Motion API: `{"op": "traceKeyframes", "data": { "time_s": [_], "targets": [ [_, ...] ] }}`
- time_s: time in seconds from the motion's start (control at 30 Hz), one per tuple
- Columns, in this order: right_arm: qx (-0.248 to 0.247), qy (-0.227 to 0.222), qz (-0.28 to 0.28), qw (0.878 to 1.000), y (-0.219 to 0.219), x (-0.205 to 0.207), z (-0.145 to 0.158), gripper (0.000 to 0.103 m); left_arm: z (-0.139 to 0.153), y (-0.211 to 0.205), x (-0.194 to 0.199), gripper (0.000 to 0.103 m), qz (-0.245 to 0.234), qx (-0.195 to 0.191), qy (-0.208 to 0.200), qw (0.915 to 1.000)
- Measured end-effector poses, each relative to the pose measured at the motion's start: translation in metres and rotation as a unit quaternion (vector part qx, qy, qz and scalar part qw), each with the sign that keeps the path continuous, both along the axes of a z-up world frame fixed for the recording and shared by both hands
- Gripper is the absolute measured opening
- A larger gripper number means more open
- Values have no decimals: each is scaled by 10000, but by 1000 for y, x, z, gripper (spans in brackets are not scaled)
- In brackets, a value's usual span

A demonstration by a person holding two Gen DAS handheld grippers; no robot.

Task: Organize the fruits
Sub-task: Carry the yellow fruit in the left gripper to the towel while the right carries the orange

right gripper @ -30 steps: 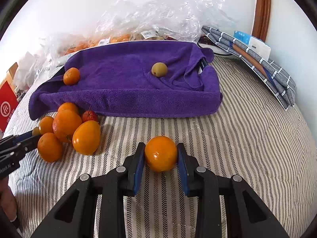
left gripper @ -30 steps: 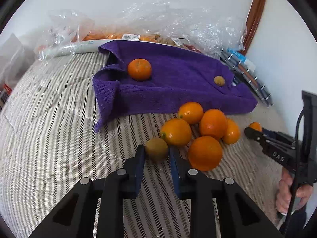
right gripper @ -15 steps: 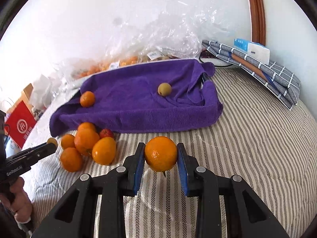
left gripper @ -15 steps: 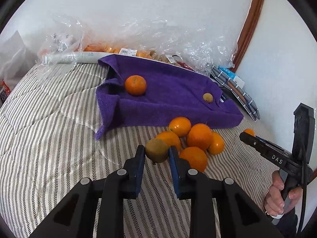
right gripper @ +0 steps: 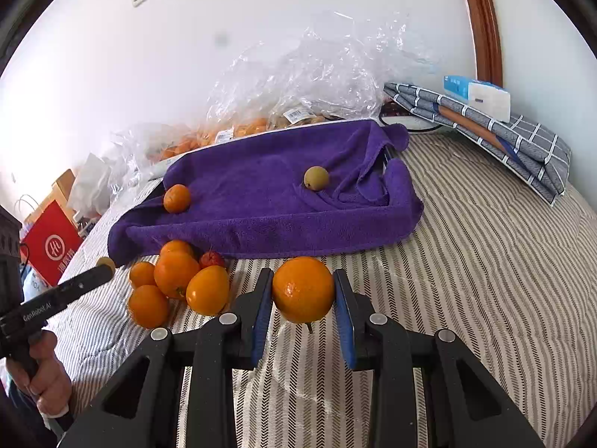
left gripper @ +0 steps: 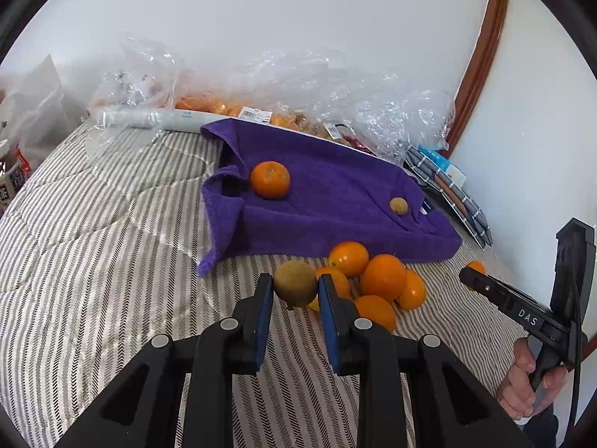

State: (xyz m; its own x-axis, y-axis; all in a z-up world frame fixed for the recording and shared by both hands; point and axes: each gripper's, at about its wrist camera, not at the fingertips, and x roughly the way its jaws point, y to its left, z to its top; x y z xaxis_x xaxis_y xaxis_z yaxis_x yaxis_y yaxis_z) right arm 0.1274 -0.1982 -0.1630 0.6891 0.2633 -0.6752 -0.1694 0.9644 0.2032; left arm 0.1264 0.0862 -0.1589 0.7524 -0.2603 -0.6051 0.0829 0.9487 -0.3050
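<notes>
My left gripper (left gripper: 294, 295) is shut on a brown-green kiwi (left gripper: 295, 283), held above the striped bedspread. My right gripper (right gripper: 303, 298) is shut on an orange (right gripper: 303, 289), also lifted off the bed. A purple towel (left gripper: 335, 194) (right gripper: 268, 201) lies further back with one mandarin (left gripper: 270, 179) (right gripper: 177, 198) and one kiwi (left gripper: 398, 205) (right gripper: 316, 178) on it. A pile of oranges (left gripper: 380, 280) (right gripper: 175, 280) sits on the bed just in front of the towel, with a small red fruit (right gripper: 212, 259) among them.
Crumpled clear plastic bags (left gripper: 298, 86) (right gripper: 317, 71) with more fruit lie behind the towel against the wall. Folded checked cloth with a box (right gripper: 485, 115) sits at the right. A red bag (right gripper: 50, 242) stands at the left. A hand (left gripper: 530, 384) holds the other gripper.
Both grippers have lifted and tilted up with their fruit; the kiwi and the orange have left the bedspread, and the towel and pile now look farther away.
</notes>
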Motion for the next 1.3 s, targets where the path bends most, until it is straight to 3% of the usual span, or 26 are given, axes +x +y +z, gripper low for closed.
{"op": "traceKeyframes", "data": {
  "time_s": [0.23,0.4,0.53,0.73,0.83,0.9,1.0,1.07,1.3],
  "targets": [
    [-352,-384,237,9984,9,4,27,32,19,8,10,24,236,-134,-174,9995],
    [-668,-760,328,9943,11,27,56,32,49,7,44,24,376,-70,-501,9980],
    [-935,-930,176,9911,8,58,63,32,53,1,76,24,453,-51,-504,9977],
    [-822,-600,47,9948,-2,99,39,32,27,-3,102,24,547,-106,-255,9981],
    [-882,-345,-16,9955,-7,107,17,32,12,-4,108,24,518,155,22,9985],
    [-1086,-360,-52,9934,-4,109,14,32,11,-1,108,24,550,69,69,9984],
    [-748,-182,110,9970,-7,111,8,32,11,6,107,24,603,-143,120,9980],
    [-874,-121,79,9961,-6,111,1,32,8,8,107,24,667,-229,197,9973],
    [-601,69,106,9981,-10,114,-6,32,4,-4,107,24,598,-63,289,9978]
  ]
}}
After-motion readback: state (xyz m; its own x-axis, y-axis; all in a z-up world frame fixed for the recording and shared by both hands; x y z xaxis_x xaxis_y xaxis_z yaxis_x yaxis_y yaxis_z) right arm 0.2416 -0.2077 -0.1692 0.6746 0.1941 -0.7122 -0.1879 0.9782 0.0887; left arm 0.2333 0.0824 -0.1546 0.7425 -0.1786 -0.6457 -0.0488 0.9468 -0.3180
